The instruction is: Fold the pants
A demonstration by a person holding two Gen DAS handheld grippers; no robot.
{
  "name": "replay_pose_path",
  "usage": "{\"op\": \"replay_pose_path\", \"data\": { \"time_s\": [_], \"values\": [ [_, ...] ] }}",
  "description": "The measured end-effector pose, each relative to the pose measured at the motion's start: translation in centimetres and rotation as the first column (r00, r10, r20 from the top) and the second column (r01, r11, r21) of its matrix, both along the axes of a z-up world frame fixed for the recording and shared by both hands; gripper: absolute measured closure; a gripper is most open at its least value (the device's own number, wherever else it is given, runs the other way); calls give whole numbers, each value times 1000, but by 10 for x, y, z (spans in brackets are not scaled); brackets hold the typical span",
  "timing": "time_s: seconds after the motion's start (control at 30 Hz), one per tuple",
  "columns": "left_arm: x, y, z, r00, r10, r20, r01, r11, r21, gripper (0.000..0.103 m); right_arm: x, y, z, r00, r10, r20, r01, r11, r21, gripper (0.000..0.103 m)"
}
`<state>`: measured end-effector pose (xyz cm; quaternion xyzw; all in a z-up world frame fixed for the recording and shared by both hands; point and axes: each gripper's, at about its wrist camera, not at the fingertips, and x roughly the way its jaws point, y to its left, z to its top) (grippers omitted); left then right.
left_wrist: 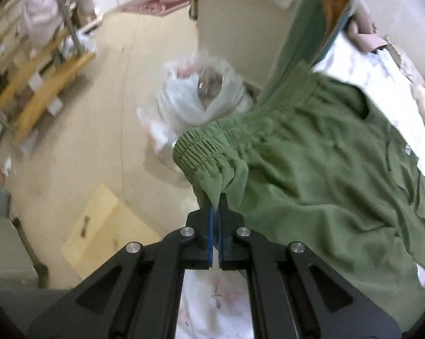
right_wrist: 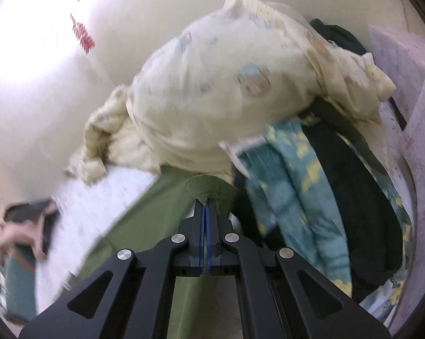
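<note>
Olive-green pants (left_wrist: 319, 169) pinched at the gathered waistband by left gripper (left_wrist: 215, 197), jaws closed on fabric. Spread rightward over white bed sheet (left_wrist: 359, 65), waistband edge overhanging the bed side above the beige floor (left_wrist: 105, 107). Clear plastic bag (left_wrist: 201, 99) on floor just beyond, contents blurred. Flat cardboard sheet (left_wrist: 99, 226) lower left.

Right gripper (right_wrist: 206, 202) clamped on a ribbed pants hem. Cream bundle (right_wrist: 218, 90), teal patterned cloth (right_wrist: 291, 175) and dark garment (right_wrist: 362, 203) crowding just ahead.

Open floor (left_wrist: 71, 130) left of bed; plastic bag (left_wrist: 195, 99) near bed edge. Right side blocked: cream bundle (right_wrist: 212, 90), teal blanket (right_wrist: 291, 186).
</note>
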<state>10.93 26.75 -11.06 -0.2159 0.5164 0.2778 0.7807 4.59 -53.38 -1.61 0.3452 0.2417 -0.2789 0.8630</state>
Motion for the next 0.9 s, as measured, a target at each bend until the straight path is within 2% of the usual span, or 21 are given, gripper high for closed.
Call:
{"op": "replay_pose_path", "data": {
  "time_s": [0.07, 0.2, 0.23, 0.33, 0.37, 0.5, 0.6, 0.7, 0.8, 0.83, 0.87, 0.9],
  "values": [
    [5, 2, 19, 1000, -1, 19, 1, 999, -33, 103, 15, -2, 21, 1000, -5, 3, 5, 1000, -25, 103],
    [29, 7, 44, 999, -33, 27, 34, 999, -34, 103, 51, -16, 45, 1000, 8, -30, -10, 998, -56, 103],
    [39, 9, 48, 999, -40, 23, 40, 999, -15, 103, 63, -22, 47, 999, 11, -42, -13, 999, -49, 103],
    [70, 7, 57, 996, -85, 11, 84, 994, 72, 103, 95, -39, 45, 999, 24, -27, -22, 998, 54, 103],
    [82, 6, 60, 995, -101, 6, 100, 991, 88, 103, 107, -42, 45, 999, 30, -40, -27, 998, 55, 103],
    [137, -1, 60, 988, -157, -3, 155, 970, 187, 103, 181, -44, 32, 984, 95, -148, -95, 995, 5, 103],
    [186, -14, 58, 979, -201, -28, 201, 939, 280, 103, 250, -43, 13, 958, 133, -255, -153, 986, -59, 103],
    [239, -32, 50, 968, -244, -64, 249, 889, 384, 102, 309, -41, -8, 922, 153, -355, -207, 971, -119, 103],
    [285, -57, 32, 944, -296, -145, 327, 779, 534, 101, 377, -26, -42, 863, 167, -477, -291, 936, -199, 103],
    [297, -67, 24, 935, -318, -155, 346, 735, 583, 100, 394, -21, -50, 853, 174, -492, -313, 925, -216, 103],
    [304, -71, 20, 932, -321, -167, 354, 715, 603, 98, 408, -17, -58, 843, 179, -508, -334, 914, -231, 103],
    [313, -78, 10, 928, -320, -194, 368, 689, 624, 98, 426, -10, -72, 815, 185, -550, -366, 900, -238, 103]
  ]
}}
